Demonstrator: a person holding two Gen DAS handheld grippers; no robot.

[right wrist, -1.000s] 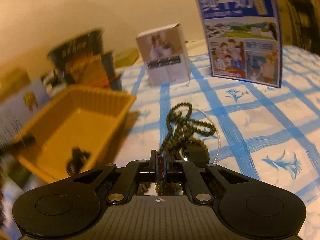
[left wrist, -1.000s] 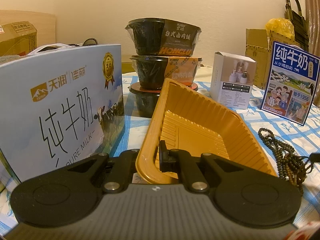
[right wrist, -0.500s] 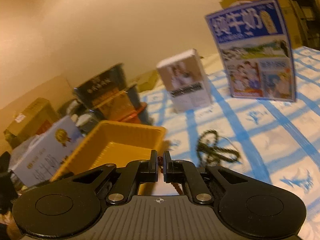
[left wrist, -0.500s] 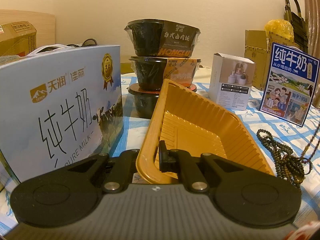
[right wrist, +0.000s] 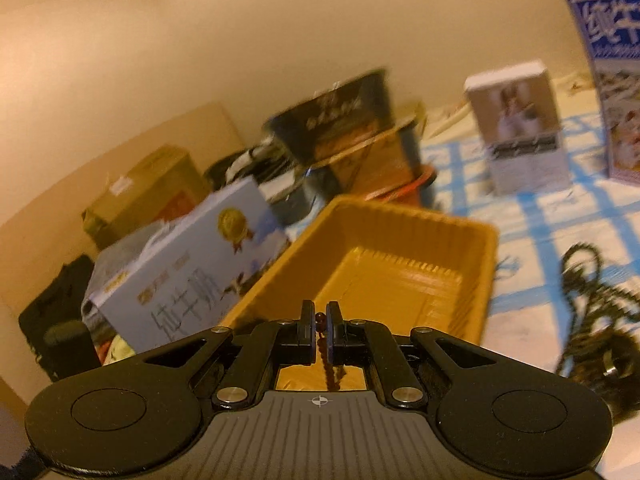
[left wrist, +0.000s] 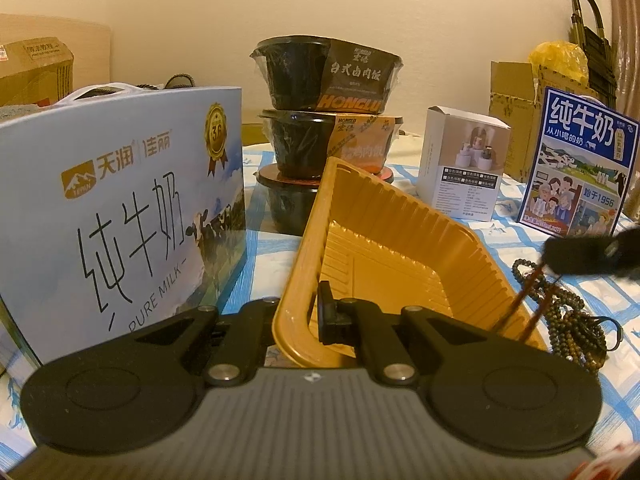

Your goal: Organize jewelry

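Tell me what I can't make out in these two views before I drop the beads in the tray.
- Reddish-brown bead strand: right wrist view, its lower end sits behind the right tool; left wrist view, motion blur smears it.
- Yellow ribbed plastic tray: left wrist view, the left tool clamped on its near rim hides the near floor.
- Dark green bead pile: right wrist view, too blurred to count strands.

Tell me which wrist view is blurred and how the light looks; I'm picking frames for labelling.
Left wrist view: sharp, with print on the milk box readable, a warm yellow cast and fisheye bending at the edges. Right wrist view: motion-smeared, the bowls and the dark beads streaked, same warm tint.
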